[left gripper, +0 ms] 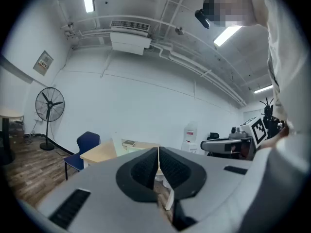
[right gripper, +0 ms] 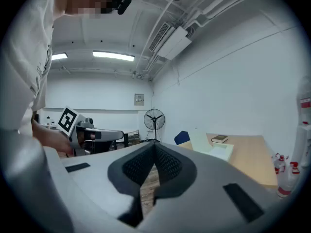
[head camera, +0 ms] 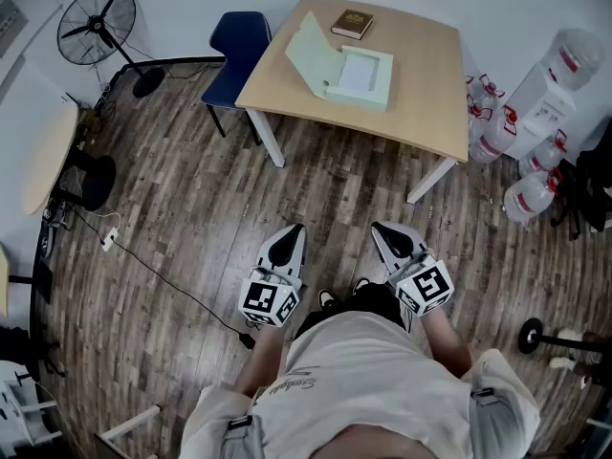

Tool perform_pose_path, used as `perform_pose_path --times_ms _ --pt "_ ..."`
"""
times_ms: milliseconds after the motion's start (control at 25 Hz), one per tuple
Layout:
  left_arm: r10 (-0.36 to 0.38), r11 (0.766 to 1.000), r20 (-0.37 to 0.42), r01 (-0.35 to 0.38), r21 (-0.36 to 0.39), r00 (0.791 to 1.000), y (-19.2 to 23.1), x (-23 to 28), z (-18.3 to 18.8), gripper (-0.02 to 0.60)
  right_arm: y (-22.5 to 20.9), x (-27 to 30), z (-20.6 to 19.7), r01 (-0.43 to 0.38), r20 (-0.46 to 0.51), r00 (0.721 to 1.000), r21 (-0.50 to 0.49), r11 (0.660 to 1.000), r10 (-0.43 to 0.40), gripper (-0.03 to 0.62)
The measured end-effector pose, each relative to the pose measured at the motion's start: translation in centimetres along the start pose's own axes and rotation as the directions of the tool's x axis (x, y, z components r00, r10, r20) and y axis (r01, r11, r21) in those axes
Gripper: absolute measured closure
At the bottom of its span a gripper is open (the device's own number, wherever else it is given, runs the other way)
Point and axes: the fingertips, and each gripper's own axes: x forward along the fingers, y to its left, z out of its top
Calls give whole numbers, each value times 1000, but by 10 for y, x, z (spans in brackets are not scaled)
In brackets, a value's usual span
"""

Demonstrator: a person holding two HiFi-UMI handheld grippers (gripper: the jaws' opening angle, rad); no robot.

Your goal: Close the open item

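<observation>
A pale green box lies on the wooden table with its lid standing open; it also shows as the pale green box in the right gripper view and faintly as the box in the left gripper view. A brown book rests behind it. My left gripper and right gripper are held close to my body, well short of the table, both shut with nothing between the jaws.
A blue chair stands at the table's left side. A floor fan is at the far left, a water dispenser with several bottles at the right. A cable runs across the wooden floor.
</observation>
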Motion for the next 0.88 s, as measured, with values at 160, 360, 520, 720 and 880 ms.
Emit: perform_pose_path --times_ms 160,360,520,720,880 --pt "0 1000 0 0 0 1000 5 -1 -4 565 -3 3 4 21 24 999 13 1000 -22 606" --pt "-9 1000 2 10 -11 1000 3 0 -5 565 -10 -4 1 61 6 998 9 998 -61 605" --pt "-15 1000 -4 15 -10 1000 8 -5 -5 565 -10 -7 -1 83 1 997 33 996 -84 605" --pt "8 1000 -16 -9 -25 1000 21 -10 -13 565 -3 -9 -4 80 -12 997 23 997 -80 605" --pt "16 997 -11 -17 -72 1000 26 -4 -17 565 -5 -13 -16 83 -56 995 22 996 -82 605"
